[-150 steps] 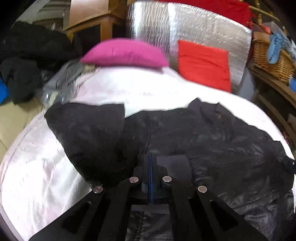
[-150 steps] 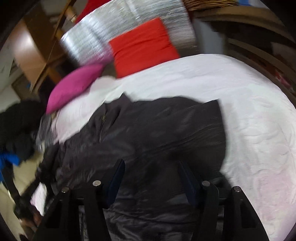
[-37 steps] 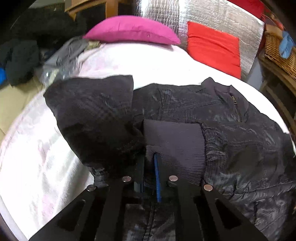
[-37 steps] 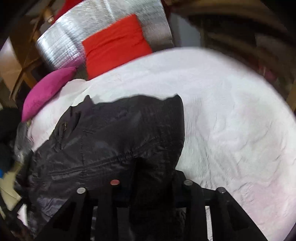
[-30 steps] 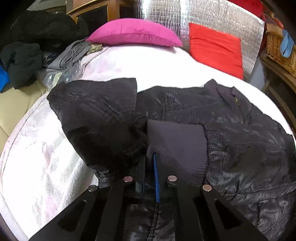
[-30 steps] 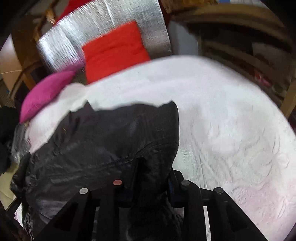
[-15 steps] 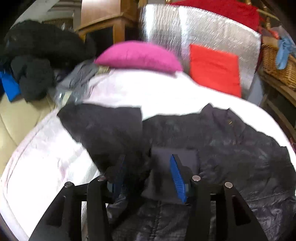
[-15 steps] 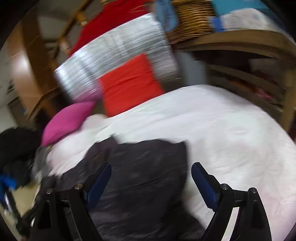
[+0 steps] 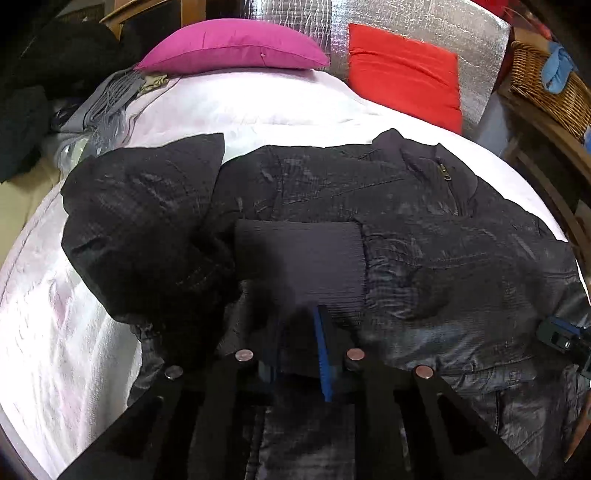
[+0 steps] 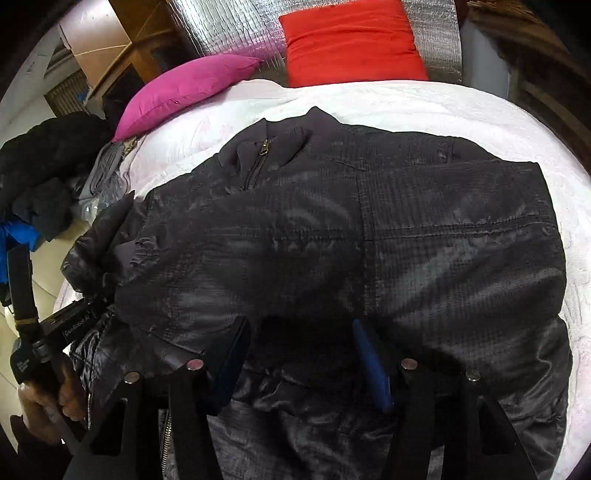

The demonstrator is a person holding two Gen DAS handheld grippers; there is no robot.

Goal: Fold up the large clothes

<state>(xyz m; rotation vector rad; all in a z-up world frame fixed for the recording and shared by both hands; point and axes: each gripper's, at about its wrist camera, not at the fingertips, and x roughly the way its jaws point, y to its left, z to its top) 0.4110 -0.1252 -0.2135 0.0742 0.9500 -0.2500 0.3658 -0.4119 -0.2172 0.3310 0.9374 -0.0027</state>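
Observation:
A black shiny jacket [image 9: 424,229] lies spread on the white bed [image 9: 48,332], zip collar toward the pillows. Its left sleeve is folded across the front, with the ribbed knit cuff [image 9: 299,258] lying on the body. My left gripper [image 9: 299,328] sits just below that cuff, jaws a small gap apart, holding nothing. In the right wrist view the jacket [image 10: 332,240] fills the middle, its right sleeve folded in over the body. My right gripper [image 10: 299,339] hovers over the lower part, jaws wide open and empty.
A pink pillow [image 9: 232,48] and a red cushion [image 9: 402,70] lean at the head of the bed against a silver padded panel [image 9: 417,18]. Dark clothes [image 10: 44,166] are piled at the left. A wicker basket [image 9: 546,88] stands at the right.
Both grippers let go of the sleeves: the left released the knit cuff, the right released the folded right sleeve and opened wide. Both then moved back in low over the jacket.

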